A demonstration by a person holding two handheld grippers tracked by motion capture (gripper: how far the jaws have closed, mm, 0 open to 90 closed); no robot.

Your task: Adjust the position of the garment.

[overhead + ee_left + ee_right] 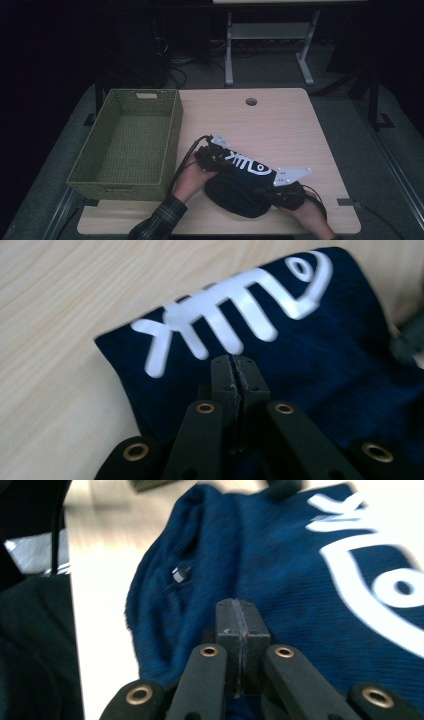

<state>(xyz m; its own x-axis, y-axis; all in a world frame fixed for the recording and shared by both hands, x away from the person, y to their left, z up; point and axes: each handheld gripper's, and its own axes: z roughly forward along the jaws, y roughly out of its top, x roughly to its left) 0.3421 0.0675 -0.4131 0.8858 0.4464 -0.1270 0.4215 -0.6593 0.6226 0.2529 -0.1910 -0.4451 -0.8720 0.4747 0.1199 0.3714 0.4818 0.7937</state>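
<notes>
1. Dark blue garment (240,182) with white fish-skeleton print (235,315), bunched near the front edge of the wooden table (290,125), right of the green basket (127,145).
2. Left gripper (233,360) over the cloth, jaws pressed together, nothing seen between.
3. Right gripper (239,605) likewise, jaws together over the fabric.

Dim high view, blurred close-ups — overexposed tabletop

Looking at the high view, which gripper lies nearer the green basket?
The left gripper, at the garment's basket-side end; the right gripper is farther from the basket.
</notes>
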